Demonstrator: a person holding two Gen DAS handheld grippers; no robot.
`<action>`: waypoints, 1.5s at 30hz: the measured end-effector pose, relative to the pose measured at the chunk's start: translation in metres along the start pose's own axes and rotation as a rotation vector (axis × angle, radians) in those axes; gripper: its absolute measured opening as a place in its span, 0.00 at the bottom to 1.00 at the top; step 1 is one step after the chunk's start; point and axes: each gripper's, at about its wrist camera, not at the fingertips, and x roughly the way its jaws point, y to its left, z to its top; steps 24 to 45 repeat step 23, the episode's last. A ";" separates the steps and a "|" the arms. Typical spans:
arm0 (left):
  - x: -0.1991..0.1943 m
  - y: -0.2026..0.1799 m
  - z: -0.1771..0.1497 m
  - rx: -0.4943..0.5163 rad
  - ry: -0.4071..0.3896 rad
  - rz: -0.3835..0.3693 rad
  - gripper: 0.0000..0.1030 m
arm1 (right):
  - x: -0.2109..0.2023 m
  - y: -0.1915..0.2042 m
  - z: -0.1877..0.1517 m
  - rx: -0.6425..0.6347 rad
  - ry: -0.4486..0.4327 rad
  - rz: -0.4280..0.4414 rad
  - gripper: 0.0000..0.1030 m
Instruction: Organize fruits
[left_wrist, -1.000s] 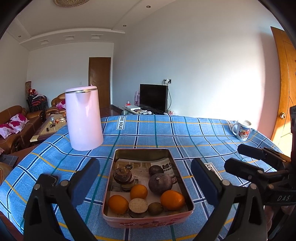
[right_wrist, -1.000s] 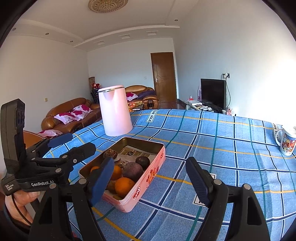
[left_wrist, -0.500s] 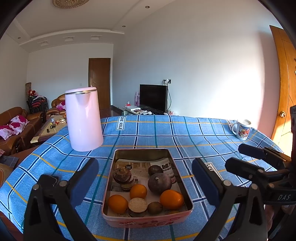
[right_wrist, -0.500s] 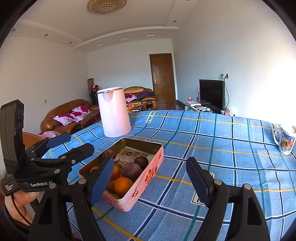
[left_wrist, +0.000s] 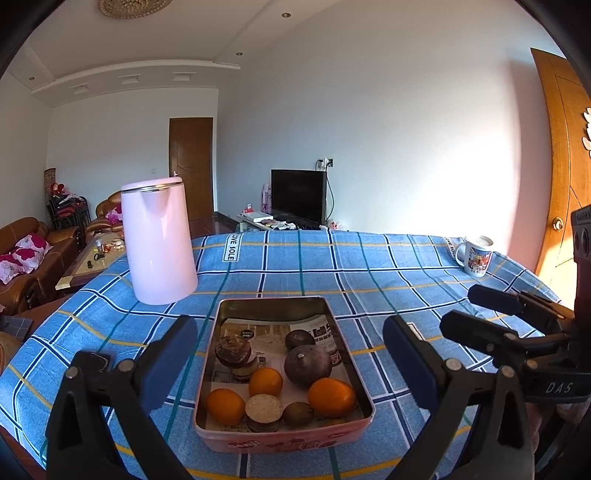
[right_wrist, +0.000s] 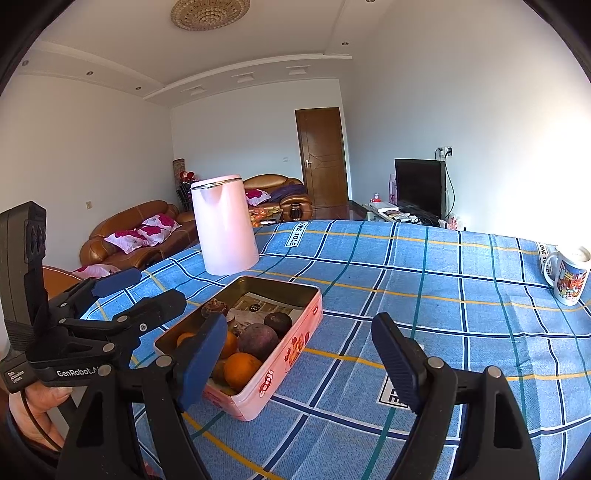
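Observation:
A pink tin box sits on the blue checked tablecloth near the front edge; it also shows in the right wrist view. Inside lie three oranges, one at the right, a large purple fruit, a smaller dark fruit, a kiwi and brown round pieces. My left gripper is open and empty, held just in front of the tin, which lies between its fingers. My right gripper is open and empty, to the right of the tin.
A tall pink kettle stands behind the tin to the left. A printed mug stands at the far right of the table. Sofas, a TV and doors lie beyond the table.
Both grippers have shifted only slightly; the tin sits a little higher in the left view. Nothing was taken hold of or let go.

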 end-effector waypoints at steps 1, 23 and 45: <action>-0.001 -0.001 0.000 0.001 0.000 -0.002 1.00 | 0.000 -0.001 0.000 0.003 -0.001 -0.001 0.79; 0.009 -0.006 -0.004 -0.016 0.054 -0.023 1.00 | 0.000 -0.017 -0.006 0.039 0.017 -0.019 0.80; 0.009 -0.006 -0.004 -0.016 0.054 -0.023 1.00 | 0.000 -0.017 -0.006 0.039 0.017 -0.019 0.80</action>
